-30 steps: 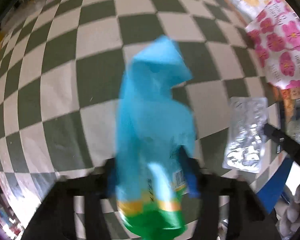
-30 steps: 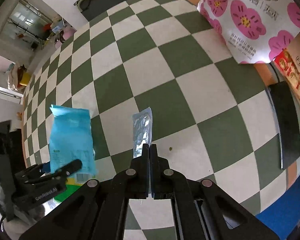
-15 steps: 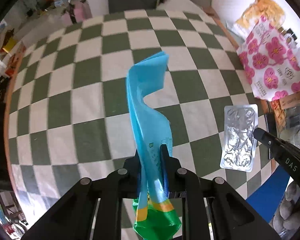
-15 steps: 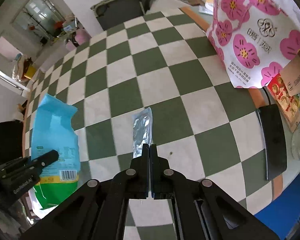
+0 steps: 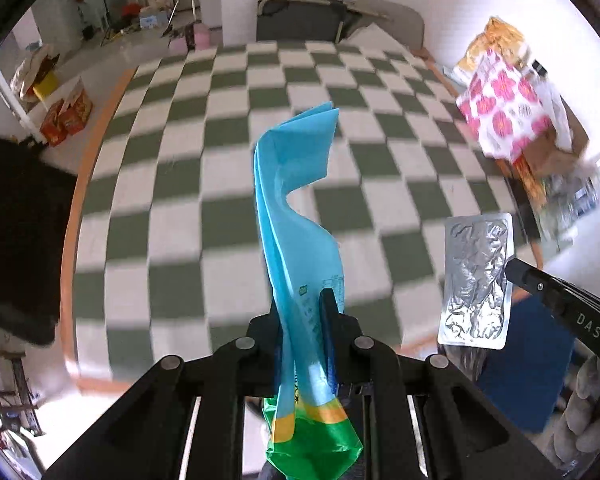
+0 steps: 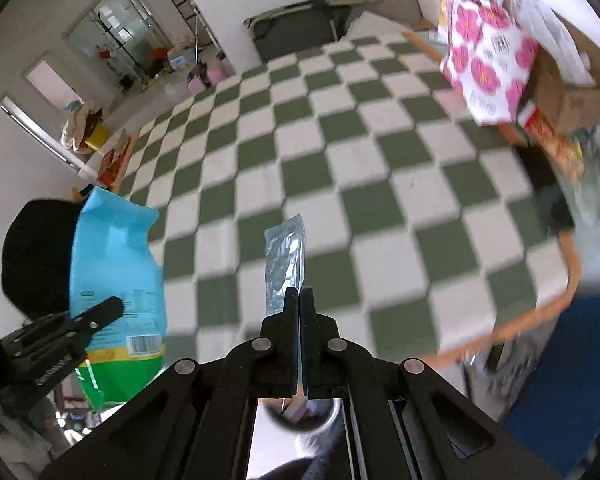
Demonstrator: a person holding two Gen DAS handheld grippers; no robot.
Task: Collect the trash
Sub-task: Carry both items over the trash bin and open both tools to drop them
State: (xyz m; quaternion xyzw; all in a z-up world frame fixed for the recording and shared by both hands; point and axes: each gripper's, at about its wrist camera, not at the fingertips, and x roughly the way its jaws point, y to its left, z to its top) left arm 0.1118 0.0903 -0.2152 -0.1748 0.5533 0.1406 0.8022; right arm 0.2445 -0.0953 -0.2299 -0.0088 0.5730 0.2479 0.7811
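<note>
Blue snack bag (image 5: pixel 296 216) pinched upright in left gripper (image 5: pixel 302 304), silver foil packet (image 6: pixel 284 264) clamped in right gripper (image 6: pixel 300 300), green-and-white checkered floor (image 5: pixel 180 184) below.

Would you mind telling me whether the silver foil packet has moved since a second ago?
Yes. The silver foil packet, pinched in the right claw, has risen away from the checkered floor, which now looks farther off with more of the room showing.

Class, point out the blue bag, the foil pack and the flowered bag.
Blue bag (image 5: pixel 296 216), left wrist view, on its blue middle.
Foil pack (image 5: pixel 476 276), left wrist view, on its crinkled face.
Flowered bag (image 6: pixel 488 64), right wrist view, on its front.
</note>
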